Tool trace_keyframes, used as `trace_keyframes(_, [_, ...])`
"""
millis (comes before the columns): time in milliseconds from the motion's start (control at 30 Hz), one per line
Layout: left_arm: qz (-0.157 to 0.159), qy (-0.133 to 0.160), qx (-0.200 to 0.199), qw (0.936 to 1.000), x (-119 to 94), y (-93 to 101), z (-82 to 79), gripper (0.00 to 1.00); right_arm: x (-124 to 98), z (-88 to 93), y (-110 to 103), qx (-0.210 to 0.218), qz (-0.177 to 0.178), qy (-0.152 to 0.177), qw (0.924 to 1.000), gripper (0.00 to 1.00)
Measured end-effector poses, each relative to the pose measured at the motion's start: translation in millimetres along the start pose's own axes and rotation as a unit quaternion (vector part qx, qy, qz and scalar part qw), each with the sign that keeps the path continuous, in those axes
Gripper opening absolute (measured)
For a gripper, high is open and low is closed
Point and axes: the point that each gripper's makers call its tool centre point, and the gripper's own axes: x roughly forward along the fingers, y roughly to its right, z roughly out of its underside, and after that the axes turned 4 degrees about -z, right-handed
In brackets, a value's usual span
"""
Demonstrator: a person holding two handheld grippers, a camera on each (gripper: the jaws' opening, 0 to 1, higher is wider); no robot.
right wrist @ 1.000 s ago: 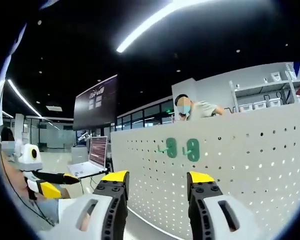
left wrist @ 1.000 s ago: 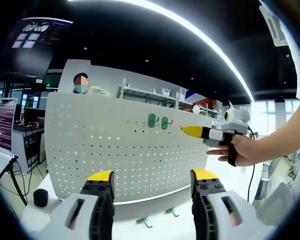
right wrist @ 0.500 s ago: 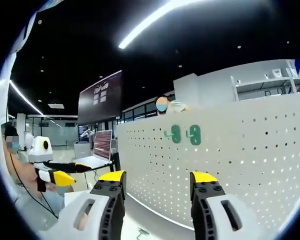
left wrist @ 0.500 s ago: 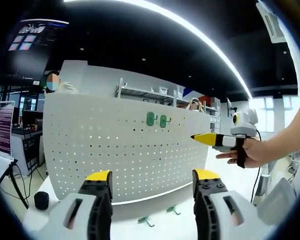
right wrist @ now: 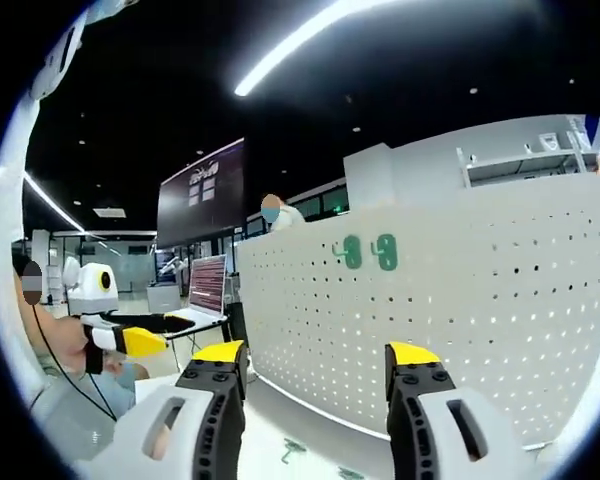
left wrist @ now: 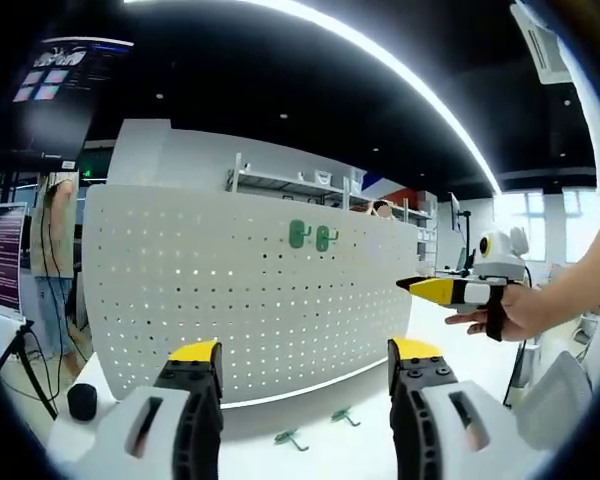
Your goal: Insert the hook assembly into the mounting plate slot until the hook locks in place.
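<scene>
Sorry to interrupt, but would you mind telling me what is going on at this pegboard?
A person holds a hand-held gripper in each hand in front of an upright white pegboard. Two green hooks are already mounted high on the board. Two more green hooks lie loose on the white table at its foot. The left hand-held gripper and the right hand-held gripper are both open and empty, held back from the board, so no hook is picked up yet.
</scene>
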Motion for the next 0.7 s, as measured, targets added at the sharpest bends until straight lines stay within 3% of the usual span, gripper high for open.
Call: trace_keyframes(700, [0.016, -0.006, 0.012, 0.9998, -2.3, 4.4, 6.6, 0.71, -33.1, 11.6, 1.6, 0.013, 0.022, -0.004, 0.9997, 0.56])
